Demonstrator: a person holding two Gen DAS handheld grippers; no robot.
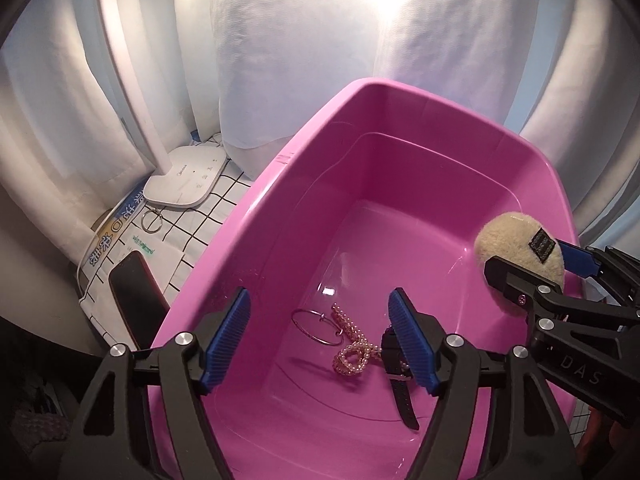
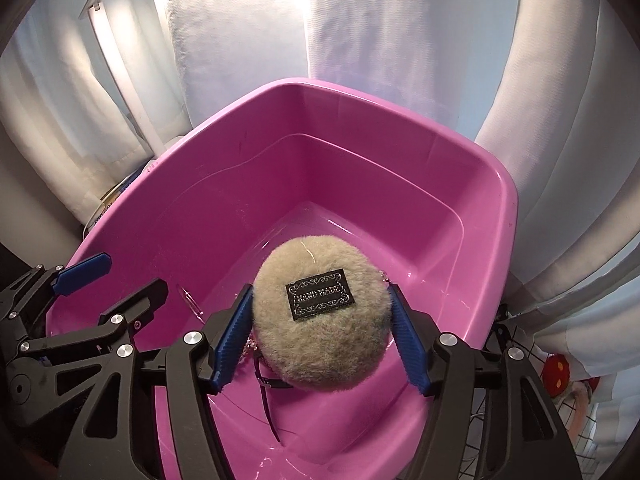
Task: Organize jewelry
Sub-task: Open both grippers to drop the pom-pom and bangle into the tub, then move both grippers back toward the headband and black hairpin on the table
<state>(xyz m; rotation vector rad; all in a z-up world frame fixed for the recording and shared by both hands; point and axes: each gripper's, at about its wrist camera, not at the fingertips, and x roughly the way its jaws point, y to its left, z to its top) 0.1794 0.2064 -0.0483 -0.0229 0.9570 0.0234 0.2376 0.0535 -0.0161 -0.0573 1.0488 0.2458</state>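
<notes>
Right hand-held gripper [image 2: 322, 330] grips fluffy pouch [image 2: 320, 316] over pink tub [image 2: 360, 184]; left hand-held gripper [image 1: 320, 336] gapes empty.

Both cameras ride the handheld grippers, tilted steeply down, close over the pink tub [image 1: 280, 184]. The left one looks from the tub's left side, the right one seemingly from its near end. They share the tub and the white curtain [image 2: 248, 40] behind.
</notes>
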